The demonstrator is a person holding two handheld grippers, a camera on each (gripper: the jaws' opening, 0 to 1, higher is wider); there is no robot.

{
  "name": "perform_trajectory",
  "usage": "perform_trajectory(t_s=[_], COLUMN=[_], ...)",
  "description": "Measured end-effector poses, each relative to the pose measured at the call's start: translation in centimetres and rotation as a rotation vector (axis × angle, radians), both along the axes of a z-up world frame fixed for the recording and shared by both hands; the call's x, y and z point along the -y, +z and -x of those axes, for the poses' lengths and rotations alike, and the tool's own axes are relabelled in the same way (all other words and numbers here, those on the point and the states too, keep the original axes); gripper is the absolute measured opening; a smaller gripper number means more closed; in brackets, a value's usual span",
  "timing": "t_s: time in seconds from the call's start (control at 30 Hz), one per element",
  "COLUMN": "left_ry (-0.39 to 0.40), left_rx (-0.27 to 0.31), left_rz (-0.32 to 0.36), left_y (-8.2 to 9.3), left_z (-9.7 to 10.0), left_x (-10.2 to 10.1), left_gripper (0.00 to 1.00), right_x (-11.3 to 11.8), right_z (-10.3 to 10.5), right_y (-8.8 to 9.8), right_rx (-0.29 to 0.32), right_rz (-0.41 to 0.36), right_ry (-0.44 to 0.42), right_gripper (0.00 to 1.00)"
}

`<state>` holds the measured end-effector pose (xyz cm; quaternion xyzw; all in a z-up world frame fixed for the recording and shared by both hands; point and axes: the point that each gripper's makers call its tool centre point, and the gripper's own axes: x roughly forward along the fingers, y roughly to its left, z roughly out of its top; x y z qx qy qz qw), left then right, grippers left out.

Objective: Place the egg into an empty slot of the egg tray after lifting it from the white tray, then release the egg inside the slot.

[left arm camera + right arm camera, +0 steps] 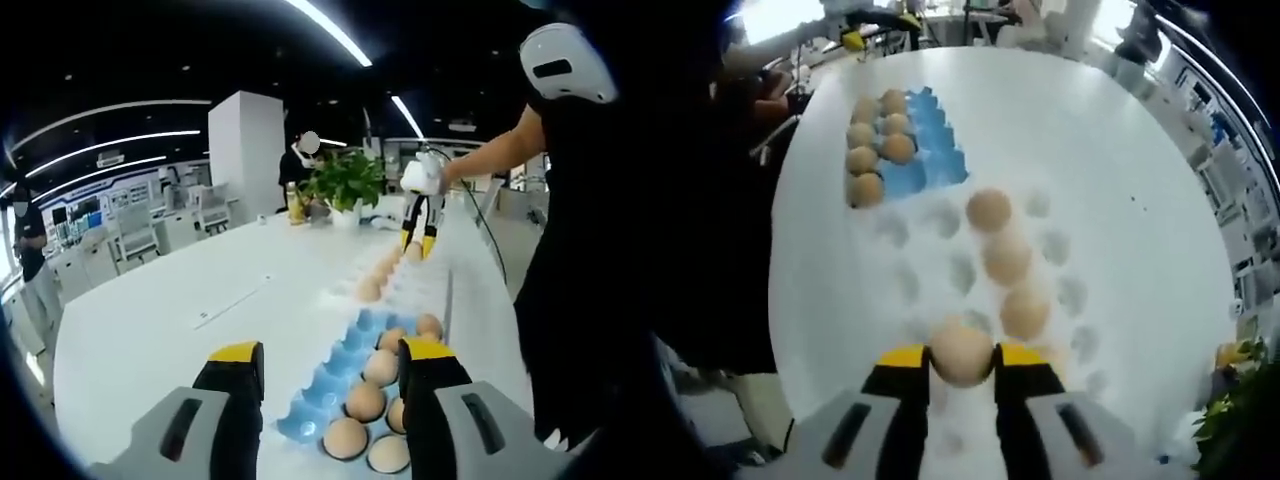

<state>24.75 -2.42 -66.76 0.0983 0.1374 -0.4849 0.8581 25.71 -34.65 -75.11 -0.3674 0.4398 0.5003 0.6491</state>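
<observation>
The right gripper [962, 362] closed its yellow-tipped jaws on an egg [962, 351] above the near end of the white tray [908, 285], apparently mid-lift; whether the egg had fully cleared its dimple could not be told. Three more eggs [1008, 257] sat in a row along the white tray, between the gripped egg and the blue egg tray [940, 150], which lay just beyond the white tray's far end on the white table [1090, 130]. The blue egg tray held eggs in the slots along one side, while the bare blue cups along its other side stayed open, the likely destination for the carried egg. The left gripper [330, 372] hung over the blue egg tray's far side with its jaws spread and nothing between them, seemingly kept clear so the drop could proceed. A potted plant [345, 180] stood beyond the white tray's end, with a person [28, 250] standing well away from the table.
</observation>
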Motion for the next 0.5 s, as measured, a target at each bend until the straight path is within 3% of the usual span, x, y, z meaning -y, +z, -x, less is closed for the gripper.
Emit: perform_trajectory(t_s=[0.5], left_ry=[0.007], left_rx=[-0.004], left_rz=[0.003], left_y=[-0.1], left_z=[-0.1], left_x=[-0.2], left_gripper=[0.54], right_x=[-3.8], right_z=[-0.3], right_y=[-0.2], right_rx=[-0.006], right_rz=[-0.046], right_ry=[0.068], right_gripper=[0.24])
